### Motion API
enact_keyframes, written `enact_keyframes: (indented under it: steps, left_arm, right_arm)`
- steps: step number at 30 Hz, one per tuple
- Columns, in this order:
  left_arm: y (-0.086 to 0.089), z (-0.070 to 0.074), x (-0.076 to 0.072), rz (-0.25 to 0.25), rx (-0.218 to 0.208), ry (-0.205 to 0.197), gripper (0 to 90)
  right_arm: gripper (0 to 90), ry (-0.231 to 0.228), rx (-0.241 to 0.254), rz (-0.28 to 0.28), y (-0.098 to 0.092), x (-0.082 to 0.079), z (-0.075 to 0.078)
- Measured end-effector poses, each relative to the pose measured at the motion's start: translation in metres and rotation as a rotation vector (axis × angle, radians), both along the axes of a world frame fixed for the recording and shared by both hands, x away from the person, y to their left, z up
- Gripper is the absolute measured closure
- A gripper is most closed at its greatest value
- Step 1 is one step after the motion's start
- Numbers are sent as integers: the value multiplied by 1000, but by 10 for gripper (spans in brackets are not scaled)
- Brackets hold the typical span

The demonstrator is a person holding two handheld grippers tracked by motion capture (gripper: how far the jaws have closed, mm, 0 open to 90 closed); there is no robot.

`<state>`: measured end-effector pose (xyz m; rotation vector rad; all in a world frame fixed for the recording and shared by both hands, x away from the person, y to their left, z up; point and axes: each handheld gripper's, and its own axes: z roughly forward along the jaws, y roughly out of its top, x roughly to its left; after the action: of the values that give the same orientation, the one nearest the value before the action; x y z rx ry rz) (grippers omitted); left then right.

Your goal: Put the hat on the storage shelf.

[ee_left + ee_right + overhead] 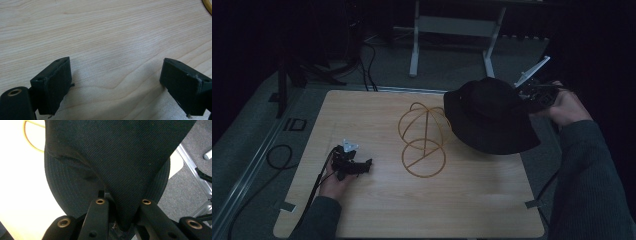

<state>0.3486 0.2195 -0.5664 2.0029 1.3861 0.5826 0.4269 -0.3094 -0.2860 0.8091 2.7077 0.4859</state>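
Pale wood table takes up most of the scene, sitting on grey carpet with a white frame stand behind it and some black cables trailing off the left edge. Biggest thing on show is a black bucket hat, held up over the far right part of the table, brim hanging just past the right edge. Right gripper has its jaws pinched tight on a fold of the hat's fabric, crown side, and the person's right hand is lifted off to the right of the table. Just left of the hat, close beside its brim, stands a yellow wire hat stand, round ring base flat on the wood with a dome of hoops above it. Left gripper is down low at the near left, jaws spread wide with nothing between them, just bare wood grain.
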Motion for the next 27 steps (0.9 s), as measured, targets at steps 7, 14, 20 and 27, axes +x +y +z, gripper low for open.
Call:
enact_keyframes:
  steps: [7, 14, 20, 27]
  left_arm:
    - [0, 0, 0, 0, -1, -1, 108]
    - [0, 0, 0, -1, 0, 2, 108]
    - [0, 0, 0, -2, 1, 3, 108]
    - [0, 0, 0, -2, 1, 2, 107]
  right_arm:
    - [856, -2, 32, 8, -5, -3, 5]
    - [856, -8, 26, -1, -8, -5, 10]
    - [856, -13, 54, -8, -17, -9, 14]
    - [856, -15, 71, -1, -23, -13, 18]
